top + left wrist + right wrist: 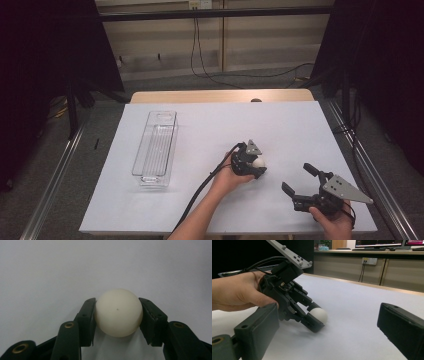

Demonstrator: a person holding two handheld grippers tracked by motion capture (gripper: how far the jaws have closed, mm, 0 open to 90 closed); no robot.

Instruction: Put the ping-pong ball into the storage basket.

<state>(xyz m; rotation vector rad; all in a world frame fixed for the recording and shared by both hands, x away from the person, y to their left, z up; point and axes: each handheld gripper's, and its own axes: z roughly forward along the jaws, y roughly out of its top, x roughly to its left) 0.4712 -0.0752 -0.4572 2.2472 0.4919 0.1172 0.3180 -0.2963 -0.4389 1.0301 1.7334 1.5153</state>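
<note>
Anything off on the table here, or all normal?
Nothing stands out. The left tool is shut on the white ball, the clear tray sits upright and empty, and the right tool is open.

Nothing to read here: no lettering, label, brand or number comes through on any surface in view. The monitors (384, 243) at the far counter glow, but their contents are too small and blurred to make out, and the wall socket plate (369, 261) carries no legible marking.
</note>
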